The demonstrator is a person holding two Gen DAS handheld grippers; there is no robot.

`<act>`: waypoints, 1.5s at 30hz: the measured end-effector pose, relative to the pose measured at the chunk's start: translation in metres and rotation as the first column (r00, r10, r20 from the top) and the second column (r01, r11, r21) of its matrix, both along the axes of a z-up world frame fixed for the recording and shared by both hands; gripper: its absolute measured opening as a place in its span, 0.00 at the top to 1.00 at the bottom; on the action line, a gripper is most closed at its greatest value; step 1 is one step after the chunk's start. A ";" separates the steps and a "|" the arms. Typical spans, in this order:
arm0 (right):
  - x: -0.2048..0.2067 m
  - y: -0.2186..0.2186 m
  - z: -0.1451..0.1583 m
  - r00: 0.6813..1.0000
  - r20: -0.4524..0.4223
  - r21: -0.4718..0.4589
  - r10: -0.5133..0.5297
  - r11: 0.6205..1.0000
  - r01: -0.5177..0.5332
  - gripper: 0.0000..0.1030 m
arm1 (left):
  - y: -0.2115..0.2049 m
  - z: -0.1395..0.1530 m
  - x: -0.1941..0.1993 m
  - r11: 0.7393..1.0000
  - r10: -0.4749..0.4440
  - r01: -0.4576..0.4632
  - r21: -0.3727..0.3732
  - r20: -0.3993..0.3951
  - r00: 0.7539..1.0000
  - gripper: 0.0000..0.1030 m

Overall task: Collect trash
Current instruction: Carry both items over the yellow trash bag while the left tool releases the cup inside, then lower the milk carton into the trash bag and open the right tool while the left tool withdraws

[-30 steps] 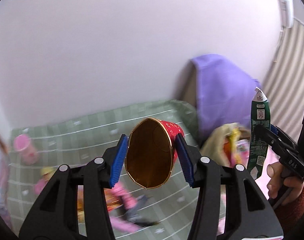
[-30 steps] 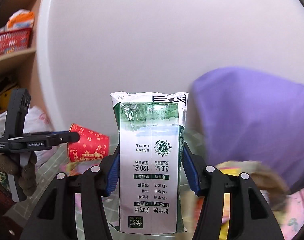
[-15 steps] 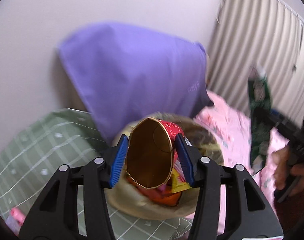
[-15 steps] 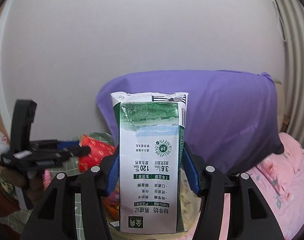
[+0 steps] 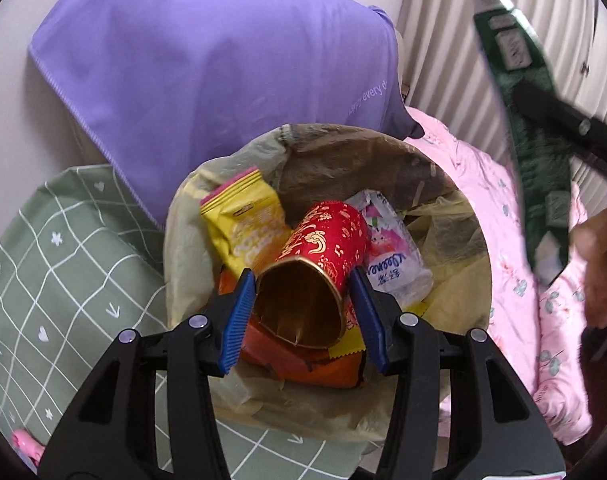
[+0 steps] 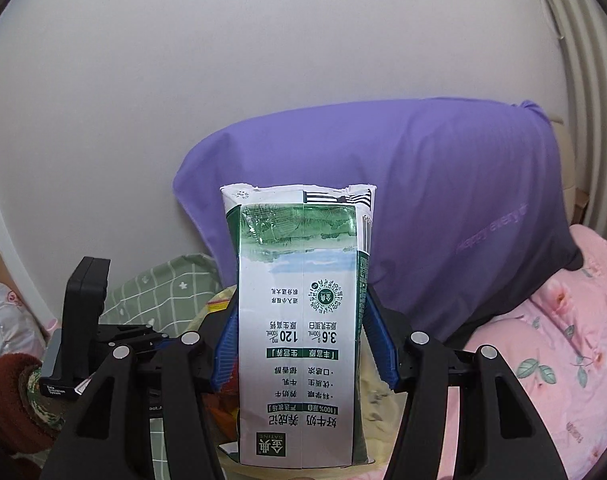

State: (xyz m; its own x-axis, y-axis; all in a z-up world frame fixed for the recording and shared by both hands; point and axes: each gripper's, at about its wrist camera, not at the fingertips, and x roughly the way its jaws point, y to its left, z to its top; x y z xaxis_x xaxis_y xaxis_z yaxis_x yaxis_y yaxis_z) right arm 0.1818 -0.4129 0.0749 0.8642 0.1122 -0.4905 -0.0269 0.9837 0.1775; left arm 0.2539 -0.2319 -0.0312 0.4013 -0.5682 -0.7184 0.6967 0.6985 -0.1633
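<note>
Left gripper nearest the lens, blue pads spread apart; red paper cup lies between them, gold mouth toward the camera, with a sliver of gap on each side; cup looks released, or at most lightly touched by the pads; its far end rests among the rubbish in the trash bin; bin lined with a yellowish bag; inside, left of the cup, a yellow snack packet; right of it a white and pink wrapper; beneath, an orange wrapper; bin stands against green checked bedding on the left and pink floral bedding on the right; purple pillow behind it, leaning on the wall.

Right gripper clamped on the milk carton, blue pads pressed to both narrow sides; carton upright between the fingers, green and white, print upside down, torn top edge uppermost; from the left wrist view the same carton hangs high at right, tilted, above the pink bedding and beside the bin, not over its opening so far as can be told; left gripper's body visible low left of the carton, held by a gloved hand; purple pillow beyond, then bare wall.
</note>
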 end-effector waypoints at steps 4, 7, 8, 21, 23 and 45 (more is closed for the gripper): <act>0.024 0.018 -0.019 0.997 -0.046 -0.011 0.054 0.998 -0.055 0.48 | 0.013 0.002 0.004 1.000 0.001 -0.001 -0.015 -0.016 1.000 0.55; 0.034 0.024 -0.026 0.996 -0.055 0.002 0.070 0.998 -0.070 0.48 | 0.021 0.003 0.003 0.999 0.003 -0.004 -0.034 -0.030 1.000 0.55; 0.036 0.024 -0.028 0.996 -0.058 0.000 0.072 0.997 -0.072 0.48 | 0.024 0.002 0.003 0.999 0.003 -0.005 -0.040 -0.035 0.999 0.55; 0.017 0.023 0.000 0.998 0.020 -0.004 0.058 0.998 -0.058 0.48 | 0.047 0.001 0.002 0.990 0.022 -0.038 -0.132 -0.120 0.993 0.55; 0.021 0.027 -0.004 0.998 0.000 0.001 0.065 0.998 -0.065 0.48 | 0.049 0.000 0.006 0.989 0.025 -0.043 -0.142 -0.129 0.991 0.55; 0.069 0.018 -0.035 0.988 -0.157 0.048 0.009 0.999 -0.001 0.49 | 0.054 0.008 0.021 0.983 0.020 -0.049 -0.176 -0.168 0.986 0.55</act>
State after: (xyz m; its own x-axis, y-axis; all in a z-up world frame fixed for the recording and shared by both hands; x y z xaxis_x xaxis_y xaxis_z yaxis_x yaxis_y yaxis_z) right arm 0.2509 -0.3953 0.0395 0.7761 0.1426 -0.6143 0.0000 0.9741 0.2262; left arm 0.2747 -0.1781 -0.0232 0.3077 -0.6813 -0.6642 0.6258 0.6707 -0.3981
